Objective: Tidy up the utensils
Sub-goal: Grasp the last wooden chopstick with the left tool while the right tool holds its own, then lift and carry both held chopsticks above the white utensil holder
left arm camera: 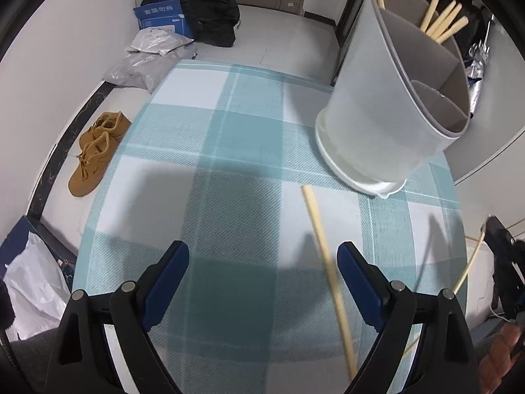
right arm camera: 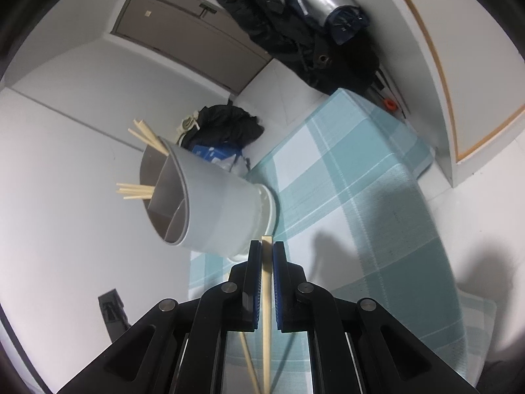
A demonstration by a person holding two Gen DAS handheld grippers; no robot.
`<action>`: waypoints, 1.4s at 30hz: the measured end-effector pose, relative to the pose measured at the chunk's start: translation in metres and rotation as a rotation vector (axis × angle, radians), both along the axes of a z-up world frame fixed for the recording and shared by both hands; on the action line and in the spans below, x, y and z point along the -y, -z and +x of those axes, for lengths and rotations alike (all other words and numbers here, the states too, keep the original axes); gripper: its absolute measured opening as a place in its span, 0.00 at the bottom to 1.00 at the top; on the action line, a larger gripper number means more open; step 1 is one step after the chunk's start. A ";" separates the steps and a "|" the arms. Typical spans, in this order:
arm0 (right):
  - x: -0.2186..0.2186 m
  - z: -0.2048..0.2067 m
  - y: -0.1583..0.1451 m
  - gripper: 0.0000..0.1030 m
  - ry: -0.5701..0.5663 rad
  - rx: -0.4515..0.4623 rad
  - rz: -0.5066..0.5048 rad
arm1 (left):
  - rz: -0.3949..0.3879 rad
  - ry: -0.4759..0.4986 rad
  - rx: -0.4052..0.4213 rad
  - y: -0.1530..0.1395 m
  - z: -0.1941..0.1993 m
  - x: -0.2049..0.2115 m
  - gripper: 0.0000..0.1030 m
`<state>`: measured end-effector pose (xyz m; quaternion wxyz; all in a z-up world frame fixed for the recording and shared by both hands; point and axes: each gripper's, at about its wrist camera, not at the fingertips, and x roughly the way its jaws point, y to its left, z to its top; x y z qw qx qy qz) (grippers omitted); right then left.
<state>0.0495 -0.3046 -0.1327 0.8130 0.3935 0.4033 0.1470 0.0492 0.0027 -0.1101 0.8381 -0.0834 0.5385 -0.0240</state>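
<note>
Chopsticks, left wrist view: one (left arm camera: 328, 262) lying on the checked cloth (left arm camera: 229, 164) between the wide-open, empty fingers of the left gripper (left arm camera: 262, 275); about five in the grey divided holder (left arm camera: 393, 98), which stands on the cloth.

Right wrist view: one chopstick (right arm camera: 266, 282) clamped between the nearly closed fingers of the right gripper (right arm camera: 266, 256), its tip just beside the holder (right arm camera: 213, 203); seven or so protrude from two compartments.

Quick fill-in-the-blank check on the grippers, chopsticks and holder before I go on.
1. The right gripper is shut on a single ____.
2. The left gripper has its fingers ____.
3. One loose chopstick lies on the ____ checked tablecloth.
4. The grey utensil holder already contains several ____.

Missing words: chopstick; open; blue-and-white; chopsticks
</note>
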 end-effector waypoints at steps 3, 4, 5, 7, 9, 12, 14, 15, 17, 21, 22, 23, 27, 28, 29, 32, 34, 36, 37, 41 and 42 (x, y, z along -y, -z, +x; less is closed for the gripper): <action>0.001 0.000 0.001 0.06 -0.002 0.004 -0.024 | 0.031 -0.011 -0.017 0.007 0.011 0.006 0.86; 0.001 -0.001 0.001 0.06 -0.005 0.005 -0.026 | 0.039 -0.016 -0.021 0.009 0.013 0.008 0.86; 0.002 -0.001 0.001 0.06 -0.008 0.007 -0.026 | 0.046 -0.018 -0.027 0.011 0.016 0.010 0.86; 0.003 -0.001 0.001 0.06 -0.016 0.009 -0.027 | 0.055 -0.030 -0.037 0.015 0.019 0.012 0.86; 0.004 -0.001 -0.001 0.06 -0.021 0.014 -0.023 | 0.067 -0.060 -0.046 0.020 0.021 0.010 0.86; 0.005 -0.001 -0.003 0.06 -0.025 0.019 -0.008 | 0.074 -0.081 -0.038 0.020 0.023 0.011 0.86; 0.006 -0.003 -0.006 0.06 -0.018 0.029 -0.009 | 0.092 -0.080 -0.038 0.019 0.023 0.015 0.83; 0.006 -0.004 -0.007 0.06 -0.016 0.037 -0.004 | 0.094 -0.078 -0.039 0.019 0.023 0.016 0.82; 0.006 -0.005 -0.009 0.06 -0.013 0.042 0.012 | 0.109 -0.081 -0.041 0.019 0.024 0.020 0.78; 0.008 -0.006 -0.010 0.06 0.000 0.049 0.016 | 0.141 -0.075 -0.043 0.017 0.024 0.028 0.62; 0.009 -0.005 -0.009 0.06 0.003 0.047 0.014 | 0.137 -0.071 -0.046 0.016 0.023 0.030 0.54; 0.010 -0.005 -0.009 0.06 0.006 0.044 0.013 | 0.137 -0.068 -0.048 0.015 0.023 0.031 0.44; 0.010 -0.006 -0.008 0.06 0.012 0.040 -0.011 | 0.126 -0.047 -0.062 0.012 0.024 0.038 0.18; 0.010 -0.007 -0.007 0.06 0.007 0.042 -0.012 | 0.124 -0.049 -0.068 0.012 0.024 0.038 0.13; 0.009 -0.006 -0.006 0.06 0.001 0.041 -0.011 | 0.118 -0.055 -0.074 0.012 0.025 0.039 0.07; 0.006 -0.006 -0.002 0.06 -0.007 0.030 -0.020 | 0.107 -0.067 -0.082 0.013 0.029 0.038 0.04; 0.003 -0.006 -0.001 0.06 -0.010 0.023 -0.028 | 0.104 -0.073 -0.079 0.014 0.029 0.039 0.03; 0.002 -0.006 -0.002 0.06 -0.011 0.026 -0.033 | 0.100 -0.078 -0.081 0.013 0.029 0.040 0.03; 0.001 -0.007 -0.003 0.06 -0.012 0.030 -0.036 | 0.098 -0.082 -0.083 0.014 0.029 0.039 0.03; 0.000 -0.008 -0.005 0.06 -0.023 0.041 -0.016 | 0.101 -0.077 -0.080 0.013 0.029 0.039 0.03; -0.001 -0.009 -0.005 0.06 -0.025 0.043 -0.021 | 0.096 -0.077 -0.081 0.013 0.028 0.038 0.03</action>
